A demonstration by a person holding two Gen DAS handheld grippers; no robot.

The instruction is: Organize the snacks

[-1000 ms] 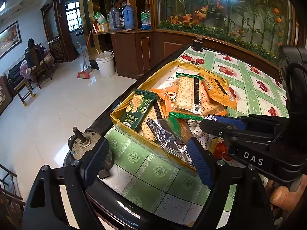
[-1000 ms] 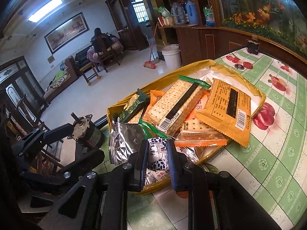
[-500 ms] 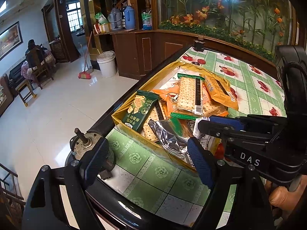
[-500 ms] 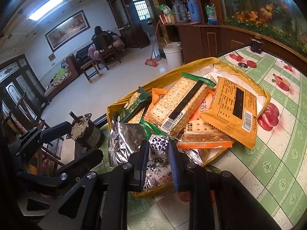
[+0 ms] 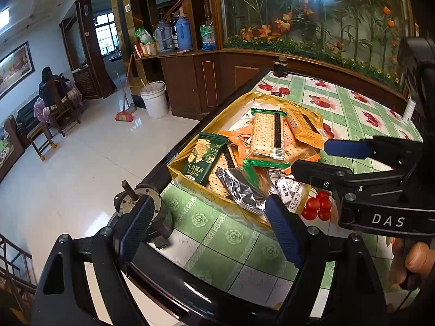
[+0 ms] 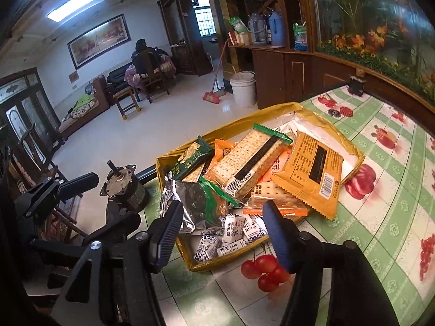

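- Since the earlier frame the right claw (image 6: 221,233) has gone from pinching a small wrapped candy to spread wide and empty; that candy now lies with the small candies (image 6: 231,236) in the near corner of the yellow box (image 6: 353,146).
- The left claw (image 5: 210,228) hovers wide open and empty, just short of the box's near wall.
- Cracker packs (image 6: 250,160) lie heaped in the box on the desk (image 6: 380,231).
- Judgement: collection looks largely complete; tidying the heap remains.

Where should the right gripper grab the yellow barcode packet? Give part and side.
Grip the yellow packet by its near serrated end, which overhangs the gold box rim. Bring the right gripper in from the table side, probably one finger above and one below, since it lies flat on the pile.
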